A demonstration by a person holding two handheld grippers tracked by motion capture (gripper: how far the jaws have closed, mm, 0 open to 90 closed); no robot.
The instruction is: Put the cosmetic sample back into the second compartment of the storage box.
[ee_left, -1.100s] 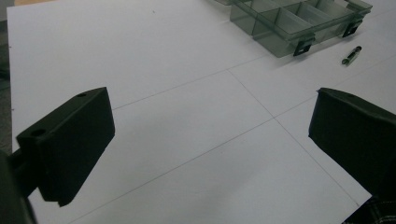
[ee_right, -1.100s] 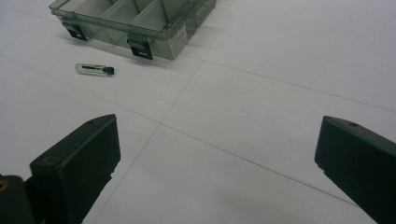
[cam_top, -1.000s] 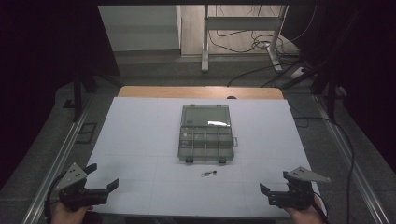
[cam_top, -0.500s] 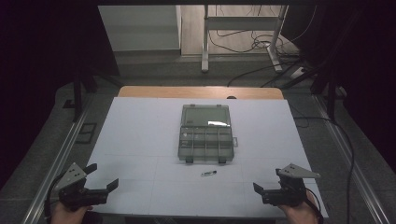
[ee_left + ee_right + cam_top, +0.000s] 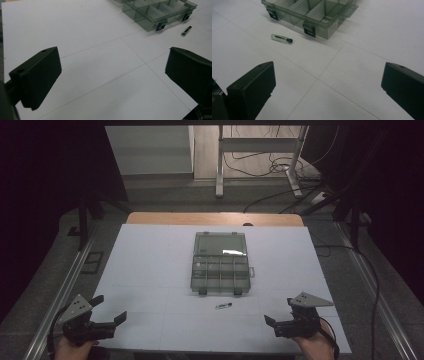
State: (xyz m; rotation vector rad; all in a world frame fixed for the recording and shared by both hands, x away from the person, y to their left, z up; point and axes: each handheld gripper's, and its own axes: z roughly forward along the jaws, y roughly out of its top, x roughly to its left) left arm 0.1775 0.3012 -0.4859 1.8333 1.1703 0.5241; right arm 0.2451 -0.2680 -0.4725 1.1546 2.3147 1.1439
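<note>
Both grippers low at the near edge of the white table (image 5: 150, 265), neither holding anything. Left gripper (image 5: 107, 312) at the near left corner, jaws spread wide, nothing between them but bare tabletop in the left gripper view. Right gripper (image 5: 280, 314) at the near right, jaws also spread wide and empty, pointing toward the table's middle.

Small vial (image 5: 223, 306) with a dark cap lies flat on the table, loose, just in front of the box's near edge, between the box and the right gripper. Nearer the right gripper than the left, but touching neither. In the right gripper view the vial (image 5: 281, 38) sits ahead and left of the jaws, cap end toward the box's latch.

Clear grey plastic box (image 5: 220, 262) sits mid-table, lid open and laid back away from the person, dividers making several compartments. Two dark latches on its near side. Contents of the compartments too small to tell.
</note>
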